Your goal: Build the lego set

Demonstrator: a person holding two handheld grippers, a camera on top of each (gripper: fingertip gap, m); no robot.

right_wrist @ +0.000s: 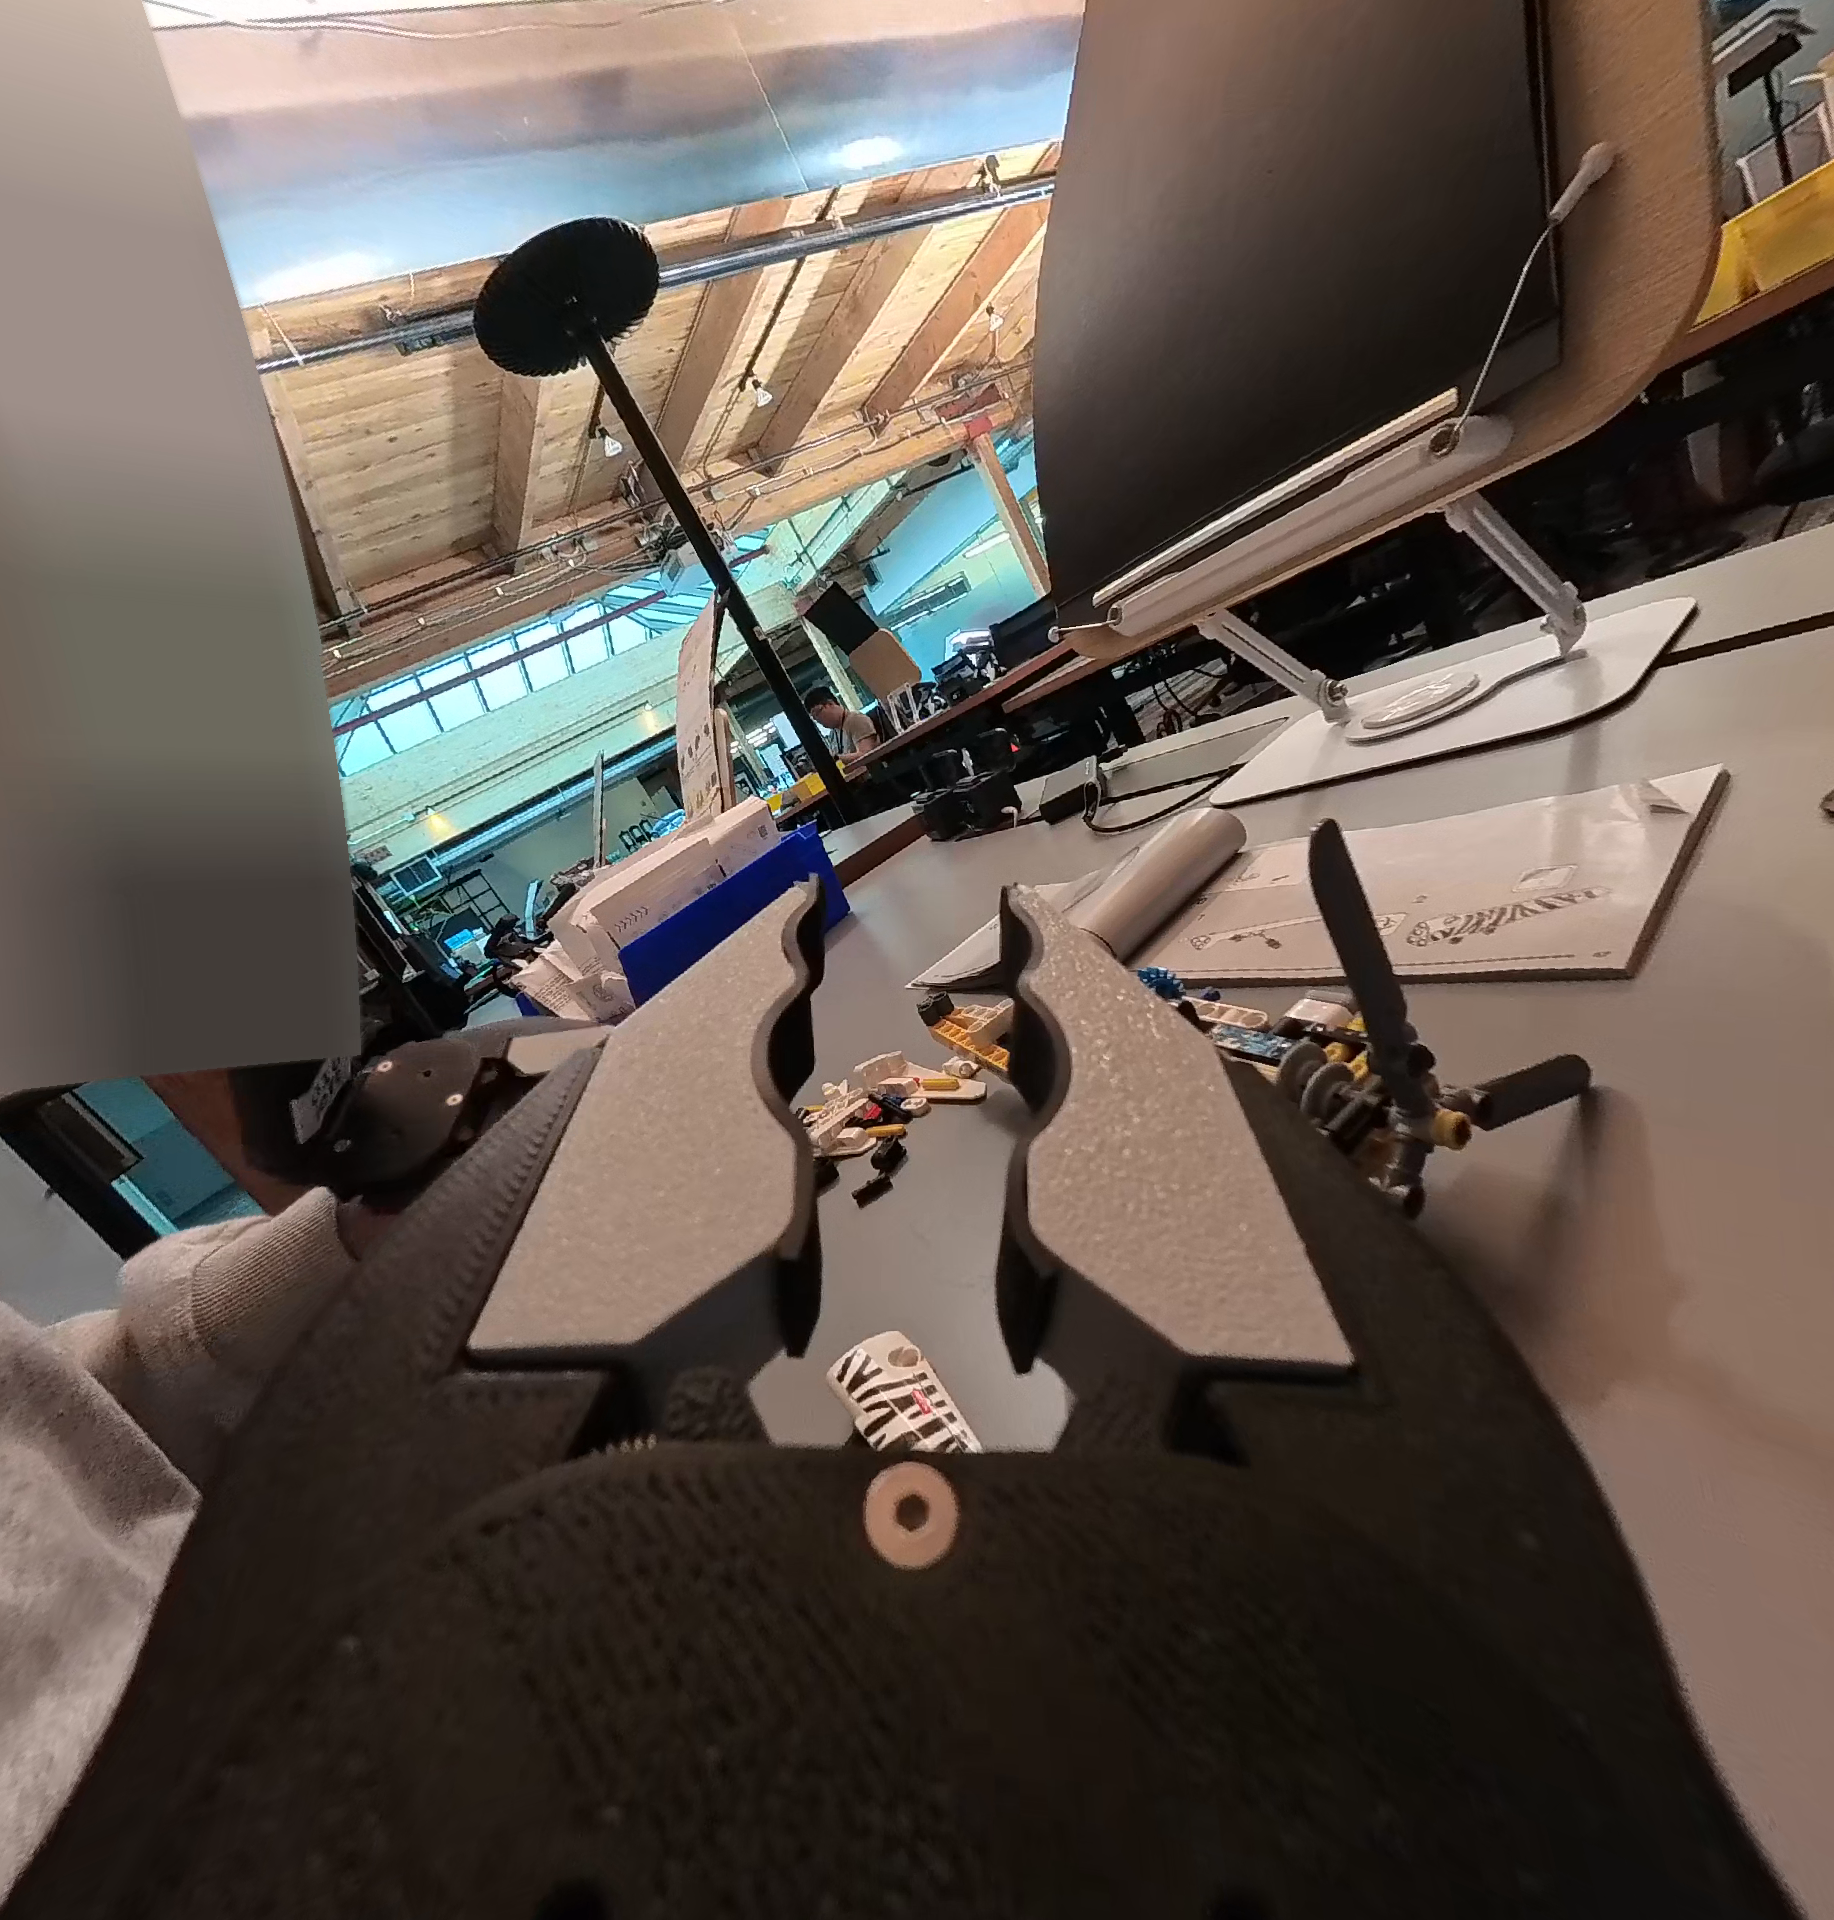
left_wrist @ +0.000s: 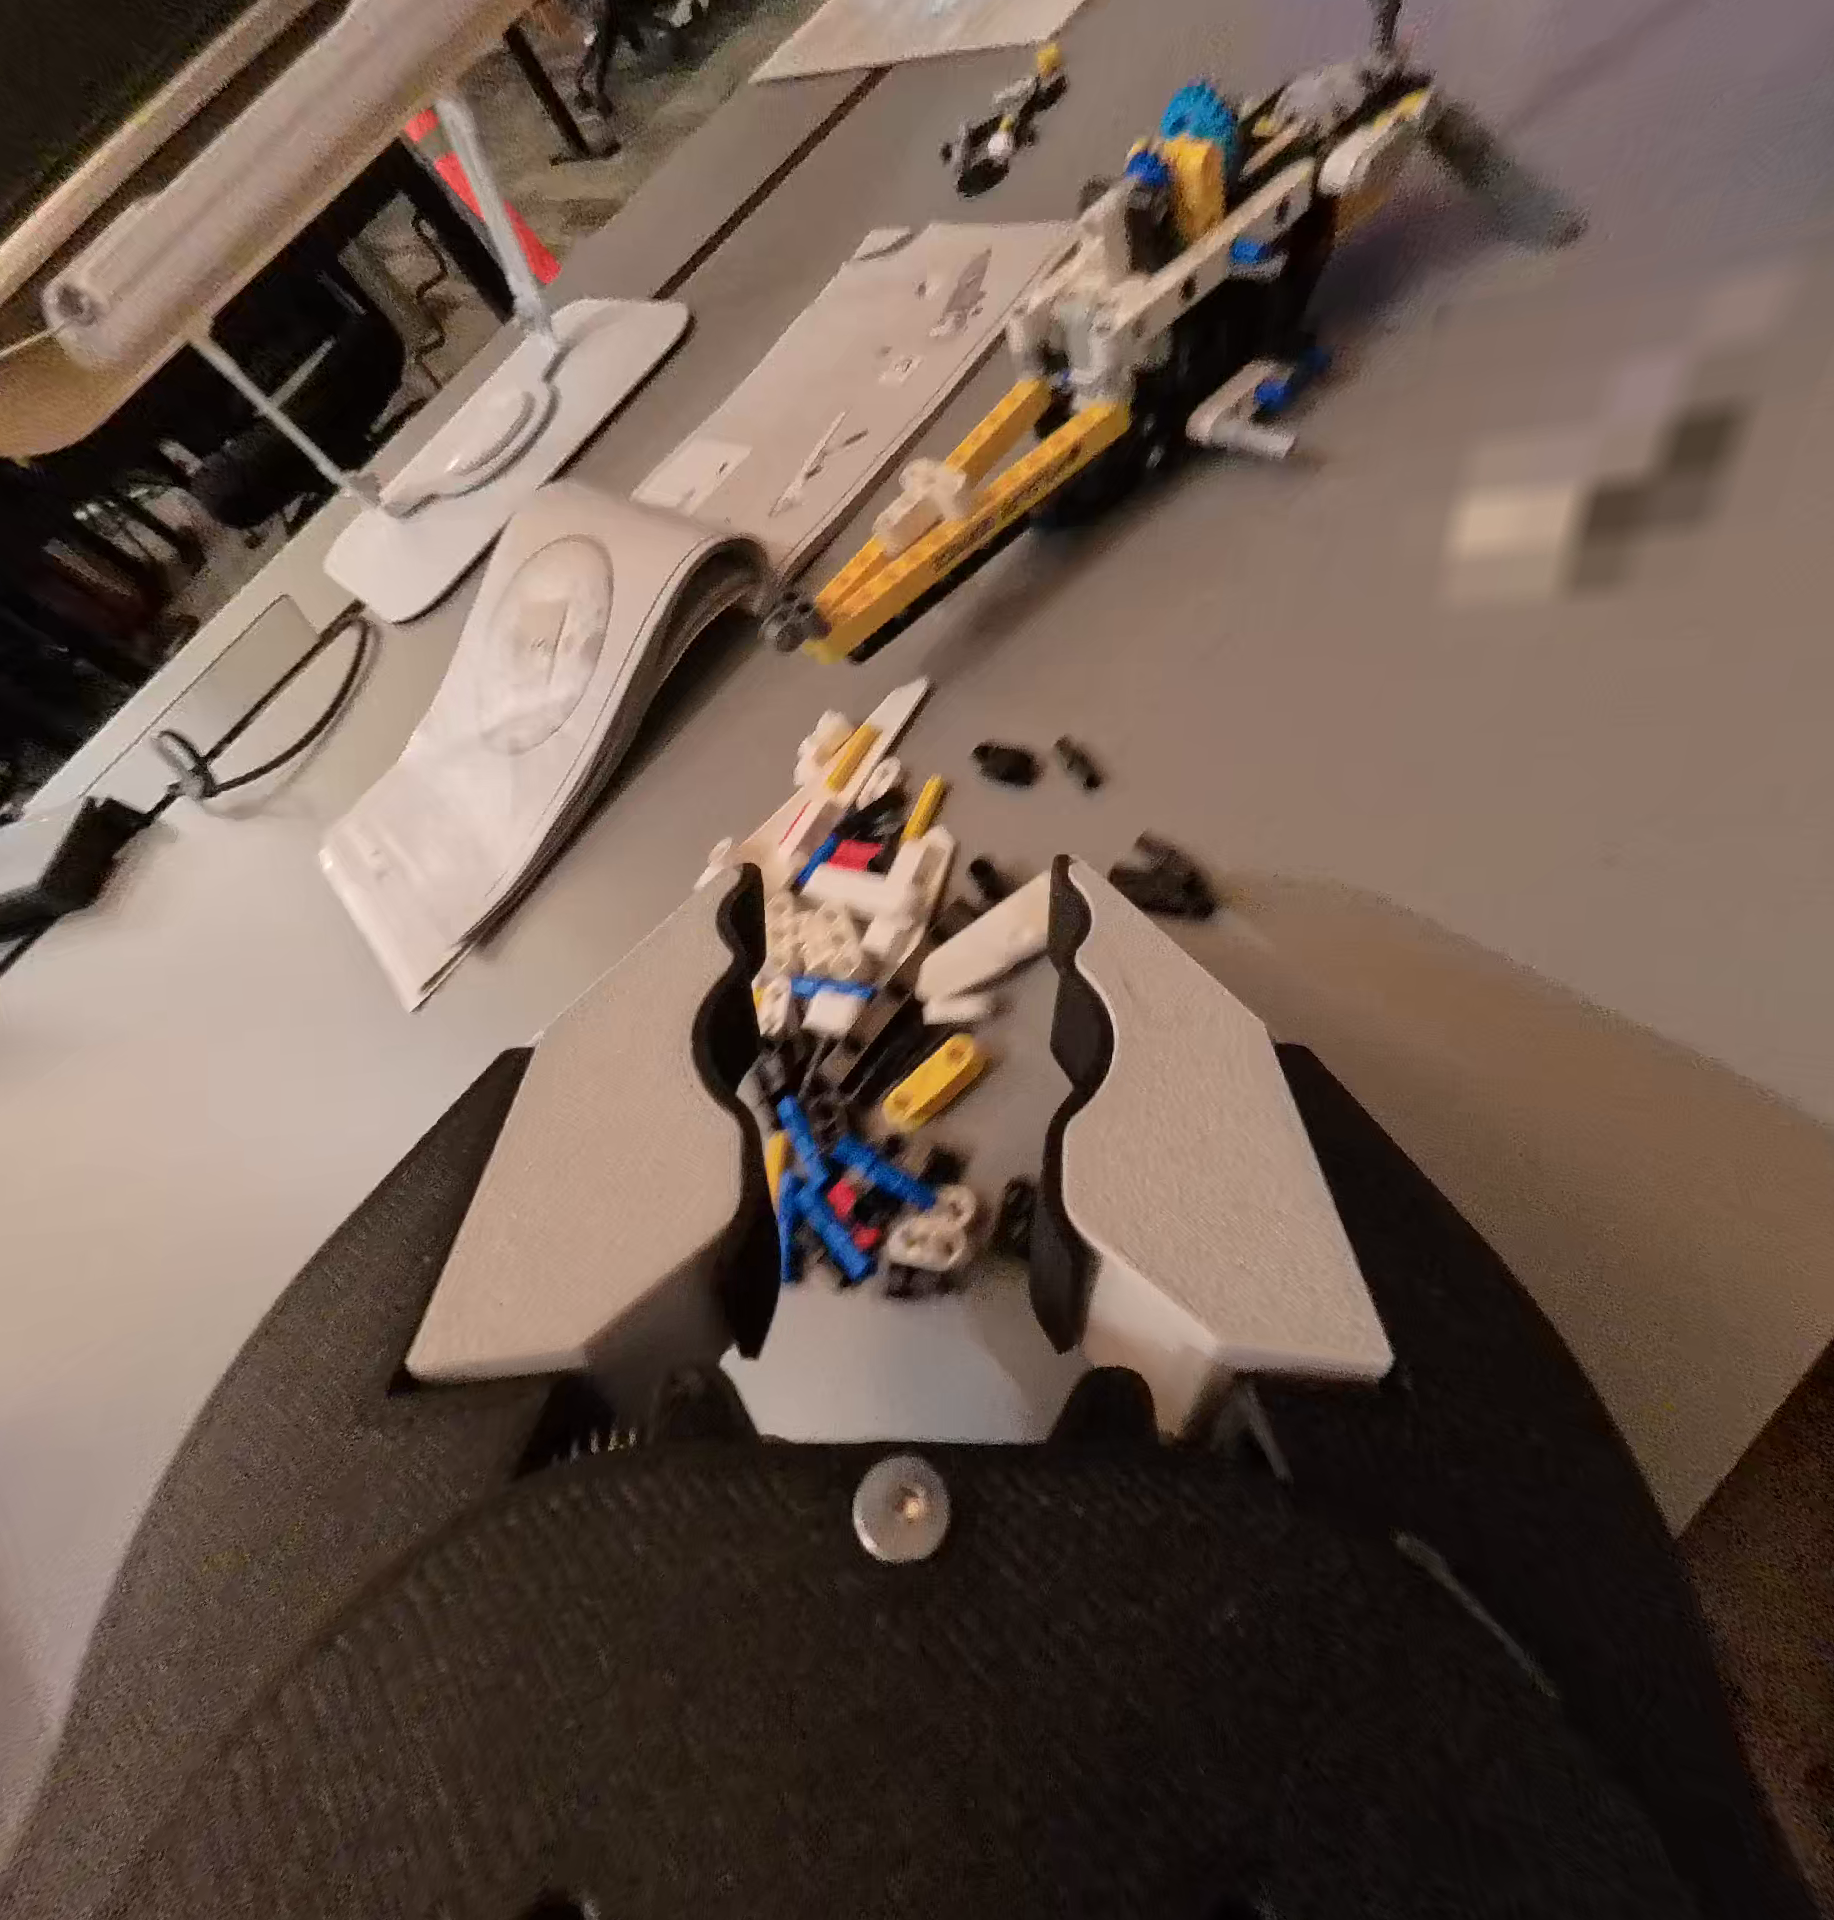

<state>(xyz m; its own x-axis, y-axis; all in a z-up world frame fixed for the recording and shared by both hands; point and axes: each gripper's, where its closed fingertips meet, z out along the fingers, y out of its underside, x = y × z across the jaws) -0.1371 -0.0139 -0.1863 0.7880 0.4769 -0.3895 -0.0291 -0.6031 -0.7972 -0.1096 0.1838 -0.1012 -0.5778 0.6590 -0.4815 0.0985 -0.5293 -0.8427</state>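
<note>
My left gripper is hanging over the pile of loose lego pieces on the grey worktop, jaws apart with nothing between them. That view's pretty blurry, so I can only make out white, blue, yellow and black bits in the heap. A few small black pieces sit just past it. Further out is the half-built model, yellow beams and white panels with a blue gear on top, lying right next to the open instruction book.

My right gripper sits low near the worktop, also spread wide and empty. A zebra-striped piece lies on the surface close in, between the finger bases. Beyond the fingertips there's a small scatter of pieces, and off to the right the model's tail end with dark rotor blades. Behind that, the instruction sheet, then a monitor on its white stand.
</note>
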